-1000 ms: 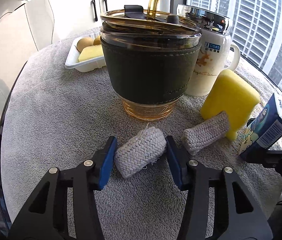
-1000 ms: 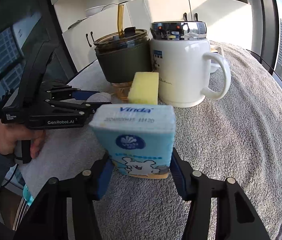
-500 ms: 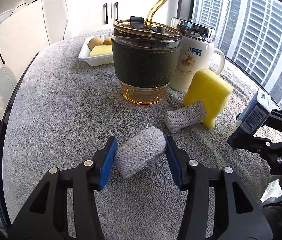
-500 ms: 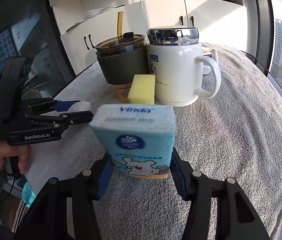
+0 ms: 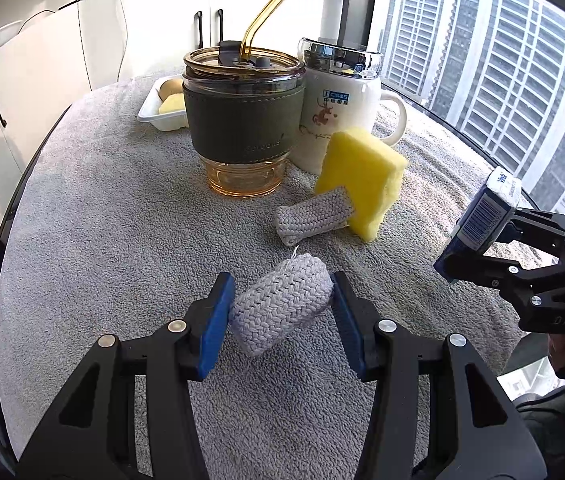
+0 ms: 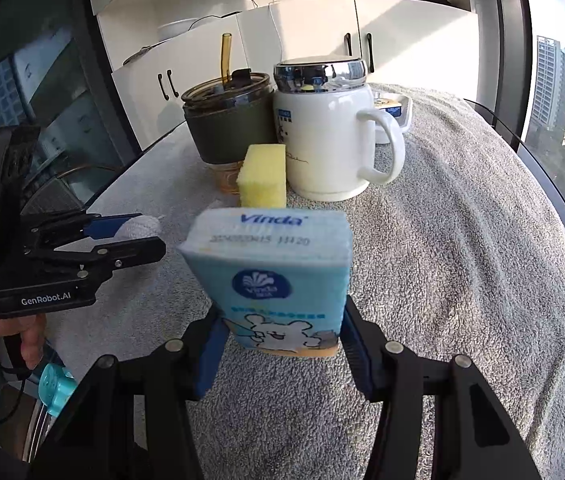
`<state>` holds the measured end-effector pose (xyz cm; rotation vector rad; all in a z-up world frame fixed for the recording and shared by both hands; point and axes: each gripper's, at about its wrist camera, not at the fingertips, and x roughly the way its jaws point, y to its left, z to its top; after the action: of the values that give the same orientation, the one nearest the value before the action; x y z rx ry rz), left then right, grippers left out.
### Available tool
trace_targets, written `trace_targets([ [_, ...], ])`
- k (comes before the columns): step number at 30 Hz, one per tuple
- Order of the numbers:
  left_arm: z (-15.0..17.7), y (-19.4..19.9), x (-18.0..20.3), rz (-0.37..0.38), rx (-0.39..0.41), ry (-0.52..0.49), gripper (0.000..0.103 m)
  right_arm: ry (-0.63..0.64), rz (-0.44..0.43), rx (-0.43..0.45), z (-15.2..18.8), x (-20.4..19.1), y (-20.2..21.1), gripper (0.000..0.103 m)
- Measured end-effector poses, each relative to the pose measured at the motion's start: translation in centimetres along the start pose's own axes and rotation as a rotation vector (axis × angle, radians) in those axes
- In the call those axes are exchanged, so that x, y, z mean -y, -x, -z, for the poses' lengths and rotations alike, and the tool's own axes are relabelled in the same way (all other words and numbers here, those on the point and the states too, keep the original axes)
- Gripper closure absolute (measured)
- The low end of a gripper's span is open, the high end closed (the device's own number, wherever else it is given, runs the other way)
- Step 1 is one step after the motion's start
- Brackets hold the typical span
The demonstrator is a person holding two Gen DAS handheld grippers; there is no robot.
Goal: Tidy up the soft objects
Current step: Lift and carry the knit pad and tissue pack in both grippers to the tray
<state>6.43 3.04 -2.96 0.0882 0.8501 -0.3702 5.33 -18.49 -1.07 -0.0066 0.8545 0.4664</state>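
In the left wrist view, a white tray (image 5: pixel 150 114) holding yellowish pieces sits at the upper left on the grey towel-covered table (image 5: pixel 94 216). Right of it stand an amber tumbler (image 5: pixel 242 120) and a white mug (image 5: pixel 342 116), with a yellow sponge (image 5: pixel 362 176) leaning over a grey woven roll (image 5: pixel 312 218). At lower centre the left gripper (image 5: pixel 282 308) is clamped on another woven roll (image 5: pixel 280 308). At the right edge, the right gripper (image 6: pixel 280 340) is clamped on a blue tissue pack (image 6: pixel 270 276).
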Motion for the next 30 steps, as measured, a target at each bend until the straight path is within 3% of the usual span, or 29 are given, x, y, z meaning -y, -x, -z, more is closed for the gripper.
trace_targets([
  [9, -1.5, 2.0, -0.9, -0.015, 0.038, 0.003, 0.056, -0.005, 0.041, 0.006, -0.7, 2.2, 1.8, 0.047],
  [14, -4.3, 3.8, -3.3, -0.065, 0.089, 0.003, 0.056, -0.011, 0.08, 0.041, -3.2, 5.4, 3.9, 0.047],
  [23, -13.4, 3.9, -8.9, -0.151, 0.152, -0.057, 0.056, 0.061, 0.175, 0.117, -13.6, 11.4, 5.4, 0.047],
  [30, -20.9, -0.6, -12.5, -0.118, 0.128, -0.06, 0.056, 0.115, 0.164, 0.085, -22.5, 14.0, 0.8, 0.047],
])
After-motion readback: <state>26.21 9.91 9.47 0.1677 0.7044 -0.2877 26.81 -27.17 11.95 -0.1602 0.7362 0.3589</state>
